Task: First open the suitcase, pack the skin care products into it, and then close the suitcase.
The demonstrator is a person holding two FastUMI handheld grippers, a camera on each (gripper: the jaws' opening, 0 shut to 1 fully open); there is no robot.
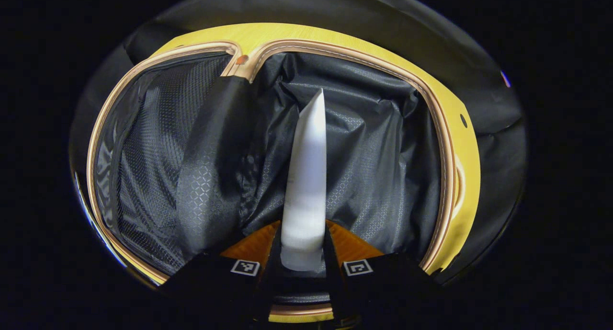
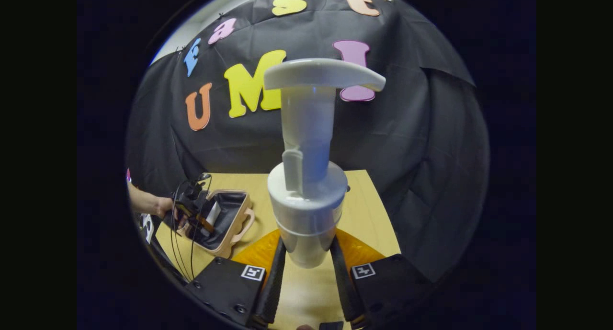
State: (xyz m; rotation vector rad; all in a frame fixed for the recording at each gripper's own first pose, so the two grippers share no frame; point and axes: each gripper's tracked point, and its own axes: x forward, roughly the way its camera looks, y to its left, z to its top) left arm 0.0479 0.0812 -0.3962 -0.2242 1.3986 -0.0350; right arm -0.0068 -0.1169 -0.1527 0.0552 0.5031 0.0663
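Observation:
In the left gripper view my left gripper [image 1: 302, 253] is shut on a white squeeze tube [image 1: 307, 176], which points down into the open suitcase [image 1: 445, 143] with its pink rim and black fabric lining. In the right gripper view my right gripper [image 2: 306, 258] is shut on a white pump bottle [image 2: 307, 196], held upright above the wooden table [image 2: 368, 210]. Farther off to the left in that view, the small pink suitcase [image 2: 237, 229] lies open, and a hand holds the left gripper [image 2: 198, 215] with the white tube [image 2: 213, 214] over its inside.
A black mesh pocket [image 1: 143, 167] lines the left side of the suitcase's inside, with a black fabric strap [image 1: 210, 167] running across it. Cables [image 2: 179, 253] hang from the left gripper near the table's left edge. The wooden table stretches to the right of the suitcase.

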